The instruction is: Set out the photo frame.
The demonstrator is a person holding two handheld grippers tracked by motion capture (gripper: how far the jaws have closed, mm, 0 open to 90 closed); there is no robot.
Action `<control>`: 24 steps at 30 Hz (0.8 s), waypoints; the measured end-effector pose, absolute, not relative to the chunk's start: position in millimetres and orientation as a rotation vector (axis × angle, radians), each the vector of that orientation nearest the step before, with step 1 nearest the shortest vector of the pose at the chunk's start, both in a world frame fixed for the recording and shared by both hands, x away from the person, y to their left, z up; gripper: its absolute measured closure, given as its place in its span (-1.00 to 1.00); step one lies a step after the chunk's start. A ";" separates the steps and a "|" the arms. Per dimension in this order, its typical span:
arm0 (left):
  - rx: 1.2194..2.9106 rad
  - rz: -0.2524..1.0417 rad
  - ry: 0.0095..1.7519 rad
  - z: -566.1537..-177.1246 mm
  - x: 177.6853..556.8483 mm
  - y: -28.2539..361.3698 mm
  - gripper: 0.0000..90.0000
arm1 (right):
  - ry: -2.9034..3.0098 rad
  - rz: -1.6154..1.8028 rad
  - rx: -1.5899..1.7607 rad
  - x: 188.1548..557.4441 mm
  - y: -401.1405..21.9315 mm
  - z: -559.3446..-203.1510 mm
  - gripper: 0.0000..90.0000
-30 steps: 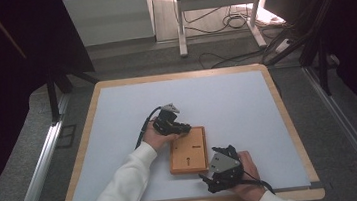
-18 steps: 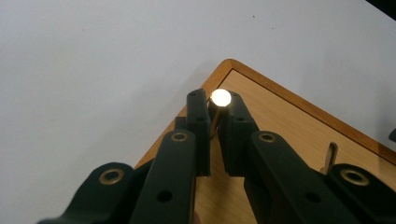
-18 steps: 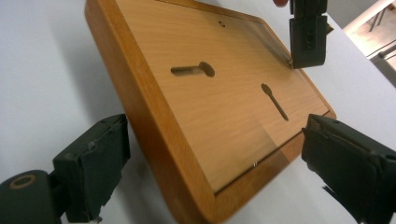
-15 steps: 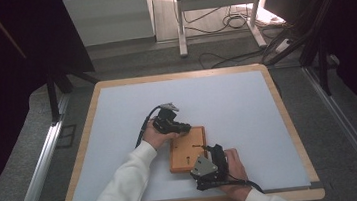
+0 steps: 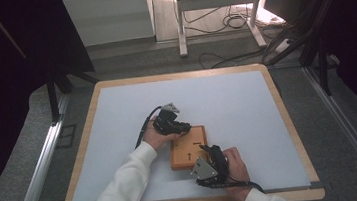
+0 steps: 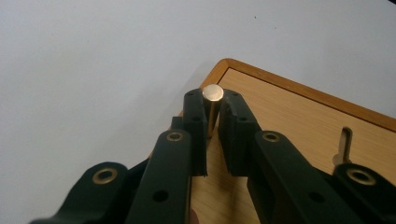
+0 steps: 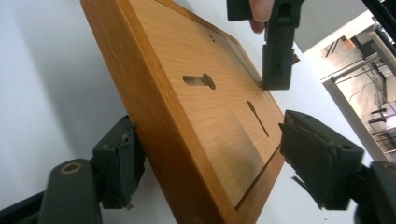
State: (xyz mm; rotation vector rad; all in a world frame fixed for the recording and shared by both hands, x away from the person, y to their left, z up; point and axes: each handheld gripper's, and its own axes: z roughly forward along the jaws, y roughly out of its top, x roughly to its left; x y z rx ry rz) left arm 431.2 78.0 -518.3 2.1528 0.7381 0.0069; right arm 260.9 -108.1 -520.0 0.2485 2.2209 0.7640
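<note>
A flat wooden board (image 5: 188, 152) with keyhole slots (image 7: 198, 80) lies on the white table mat. A short brass pin (image 6: 213, 93) stands upright at the board's (image 6: 289, 121) far corner. My left gripper (image 5: 187, 127) (image 6: 212, 105) is shut on that pin from above. My right gripper (image 5: 205, 154) (image 7: 217, 158) has its jaws either side of the board's (image 7: 210, 116) near end. Its jaws have just been closing. The left pad touches the board's edge and the right pad still stands a little off it. The left gripper (image 7: 278, 70) shows at the board's far end.
The white mat (image 5: 176, 100) sits in a wooden frame on a table with metal rails at both sides. Another slot with a metal piece in it (image 6: 344, 140) is near the pin. Cables and a stand's legs lie on the floor beyond the table.
My right hand has moved left, up to the board, and its jaws now straddle the board's near end. The left hand has stayed on the pin.
</note>
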 end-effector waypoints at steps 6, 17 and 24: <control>2.143 0.018 0.745 -517.9 431.0 78.2 0.75 | 2.213 0.779 0.241 260.7 -110.0 -514.1 -0.20; 2.125 0.026 0.749 -517.6 430.3 78.9 0.58 | 2.189 0.761 0.205 259.6 -111.5 -507.8 0.05; 2.124 0.037 0.743 -516.3 429.3 78.8 0.39 | 2.179 0.740 0.193 259.4 -111.6 -505.3 0.08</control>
